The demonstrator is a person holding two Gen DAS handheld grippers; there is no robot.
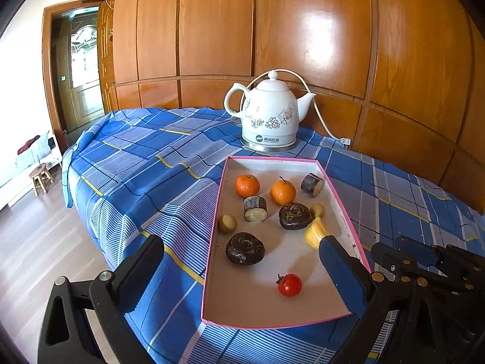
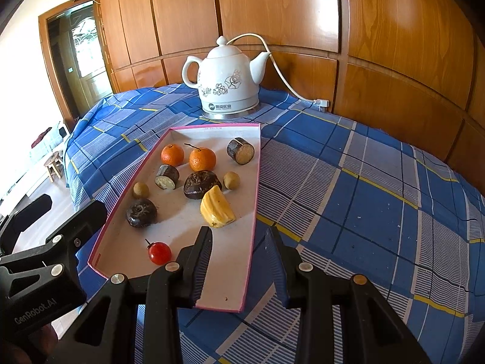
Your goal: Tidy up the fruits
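Ten pieces of fruit lie in a shallow pink-edged tray (image 1: 333, 182), which sits on a tabletop covered by a blue plaid cloth (image 1: 145, 163).

In the left wrist view, two oranges (image 1: 247, 185) sit side by side toward the tray's far end, with a cut dark-skinned piece (image 1: 312, 184) to their right and another cut piece (image 1: 255, 209) just below them. Two small yellowish round fruits lie at mid-tray, one by the left wall (image 1: 227, 224) and one right of centre (image 1: 317, 210). A dark round fruit (image 1: 295, 216) rests at the middle, a second dark one (image 1: 245, 248) lower left of it. A yellow fruit wedge (image 1: 316, 233) lies toward the right wall, and a cherry tomato (image 1: 289, 285) sits alone near the bottom end of the tray.

Behind the tray, at upper centre, stands a white flowered kettle (image 1: 268, 115) on its base, its cord (image 1: 321, 115) trailing right to a plug against the wooden panelled wall (image 1: 303, 30).

The left gripper (image 1: 239, 254) hovers over the near half of the tray with its fingers wide apart, one over the cloth at lower left, the other over the tray's right side, nothing between them. The right gripper (image 2: 239, 236), at bottom centre of the right wrist view, straddles the tray's right wall; its fingers stand a modest gap apart and grip nothing.
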